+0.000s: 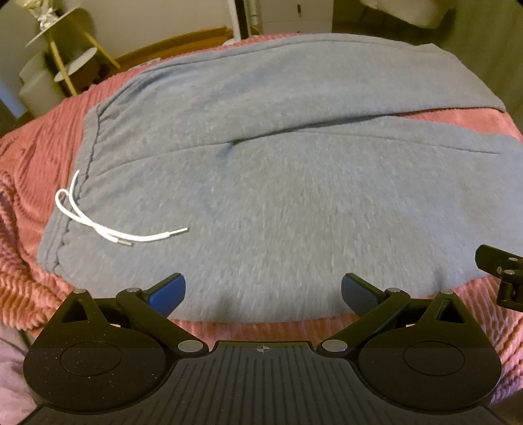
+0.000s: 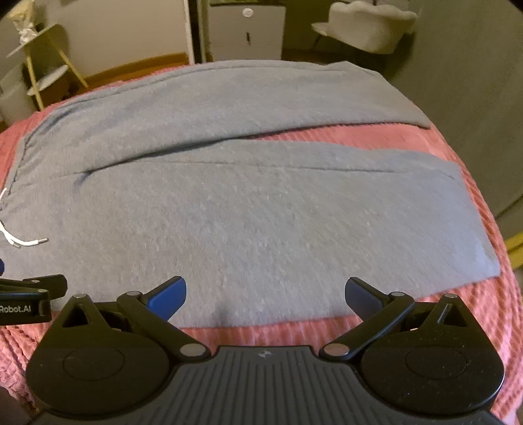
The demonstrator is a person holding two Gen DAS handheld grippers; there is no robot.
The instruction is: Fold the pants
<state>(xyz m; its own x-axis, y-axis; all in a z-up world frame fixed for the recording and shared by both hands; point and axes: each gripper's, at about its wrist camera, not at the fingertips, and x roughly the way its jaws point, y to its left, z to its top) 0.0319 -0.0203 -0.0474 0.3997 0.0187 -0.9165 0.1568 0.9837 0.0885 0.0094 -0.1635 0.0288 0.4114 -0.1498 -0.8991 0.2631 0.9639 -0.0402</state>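
Grey sweatpants (image 1: 278,183) lie spread flat on a pink ribbed blanket (image 1: 29,157), waistband to the left, both legs running right with a narrow gap between them. A white drawstring (image 1: 108,229) curls over the waistband. My left gripper (image 1: 263,289) hovers open over the near edge of the near leg, close to the waist. The right gripper (image 2: 265,291) is open too, above the near edge of the same leg (image 2: 261,222), further toward the cuffs. Nothing is held by either. In the left wrist view a part of the right gripper (image 1: 500,271) shows at the right edge.
The pink blanket (image 2: 474,157) covers the bed. Behind it on the left stands a yellow-legged tiered shelf (image 1: 68,62), a white cabinet (image 2: 246,32) at centre back, and a pale chair (image 2: 369,26) at the back right. Beyond the cuffs the bed drops to a grey floor (image 2: 474,98).
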